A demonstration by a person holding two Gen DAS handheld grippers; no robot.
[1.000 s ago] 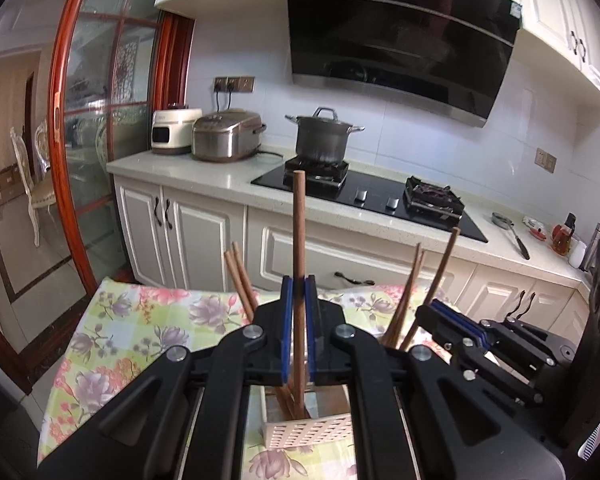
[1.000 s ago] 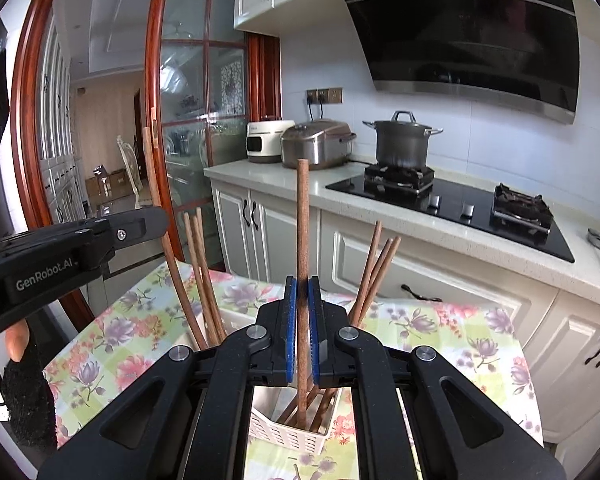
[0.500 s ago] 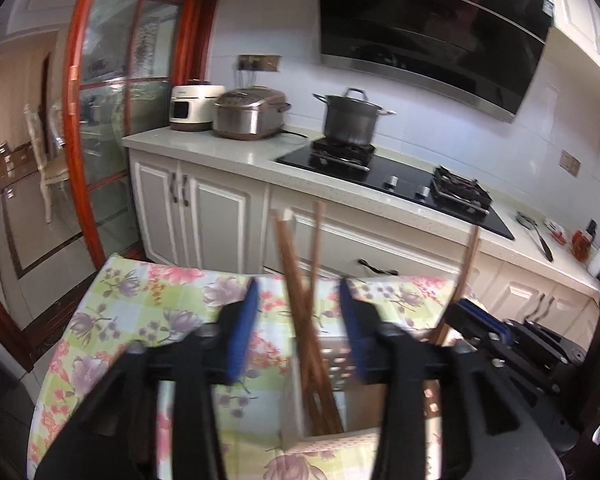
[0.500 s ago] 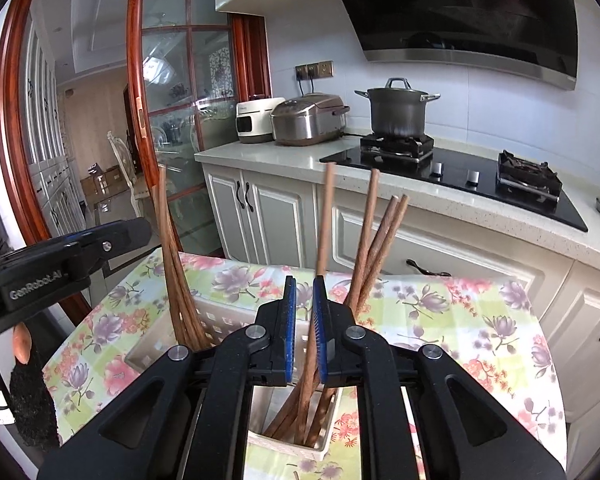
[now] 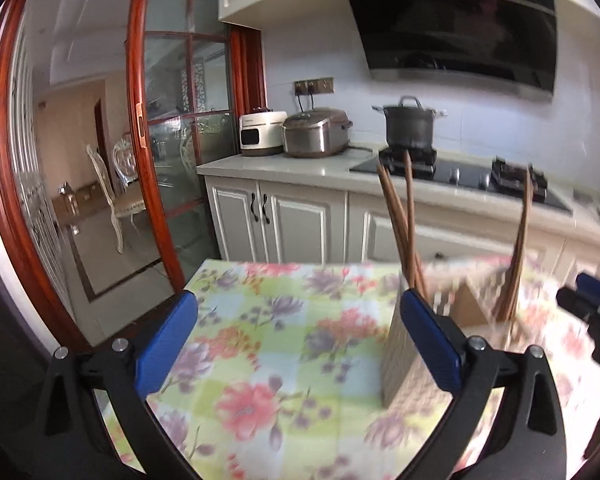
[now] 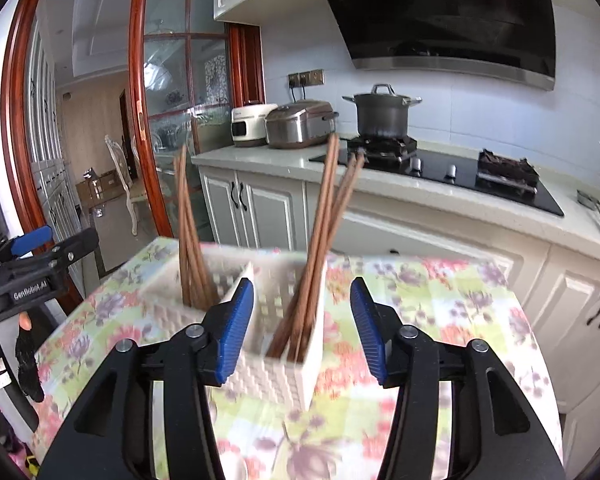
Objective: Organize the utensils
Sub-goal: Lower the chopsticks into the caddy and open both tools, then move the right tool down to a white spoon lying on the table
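A white woven utensil basket (image 6: pixel 276 372) with two compartments stands on the floral tablecloth (image 6: pixel 420 312). Brown wooden chopsticks lean in its left compartment (image 6: pixel 186 240) and in its right compartment (image 6: pixel 324 248). My right gripper (image 6: pixel 302 320) is open and empty, just in front of the basket. My left gripper (image 5: pixel 300 344) is open and empty, to the left of the basket (image 5: pixel 400 360); both chopstick bundles show there, left (image 5: pixel 404 224) and right (image 5: pixel 518 256). The right gripper shows at the right edge of the left wrist view (image 5: pixel 592 308).
A kitchen counter (image 6: pixel 380 184) runs behind the table, with a gas hob (image 6: pixel 440 168), a pot (image 6: pixel 382 114), a rice cooker (image 6: pixel 300 124) and a white appliance (image 6: pixel 250 124). A red-framed glass door (image 5: pixel 156 160) stands at the left.
Both grippers let go of the chopsticks they held upright, opened wide and drew back. The released chopsticks now lean in the basket. The left gripper swung left.
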